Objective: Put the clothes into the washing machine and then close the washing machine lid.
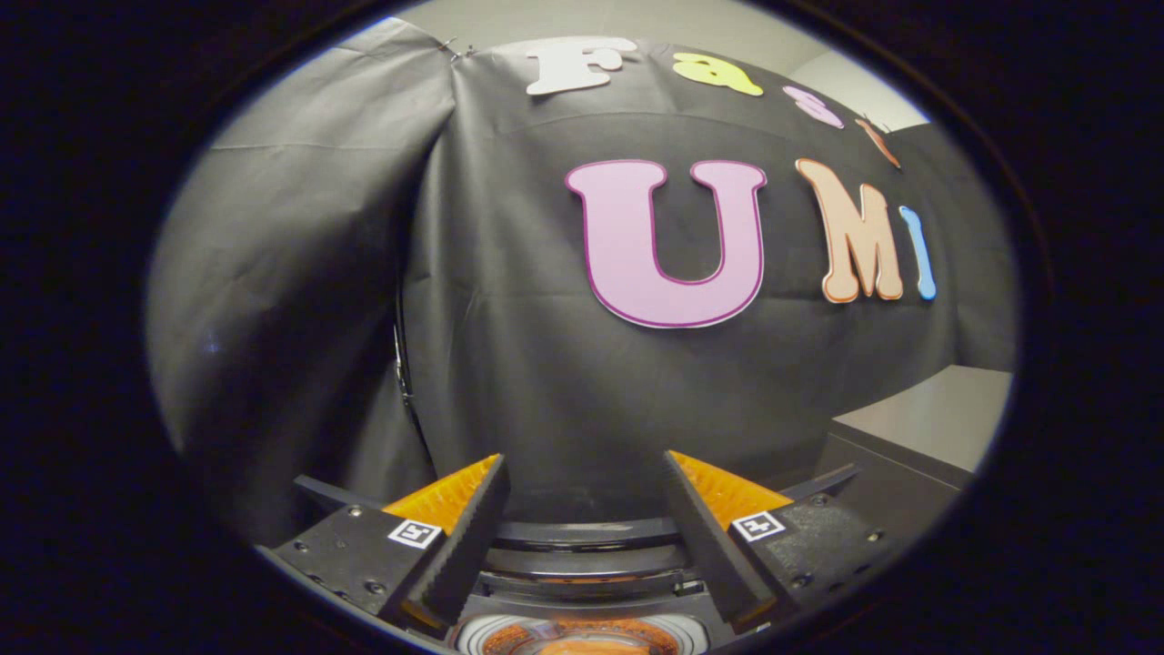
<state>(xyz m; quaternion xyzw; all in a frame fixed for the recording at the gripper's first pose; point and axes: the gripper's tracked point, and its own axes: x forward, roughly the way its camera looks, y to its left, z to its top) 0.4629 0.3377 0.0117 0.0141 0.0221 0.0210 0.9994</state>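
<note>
The dark, glossy-rimmed washing machine (582,537) is seen low between the two fingers of the tongs (582,473), its curved black rim running across the gap just beyond the fingertips. Nearer than that rim, a round pale-ringed opening (582,632) is partly seen below the fingers, and something orange is glimpsed inside it; whether this is clothing cannot be told. The lid of the machine cannot be made out with certainty.

The tongs are held wide apart, with nothing gripped between them; each finger (473,528) is angled outward from the machine's rim, and a small square black-and-white marker (415,533) is carried on each finger block.

Behind the washing machine, the black cloth wall (509,364) of the booth is hung in folds, with a vertical seam up and to the left of the machine. To the right of the machine, a grey flat-topped cabinet (918,428) is placed against the wall. Above the cloth, a pale plain wall (709,27) is seen.
</note>
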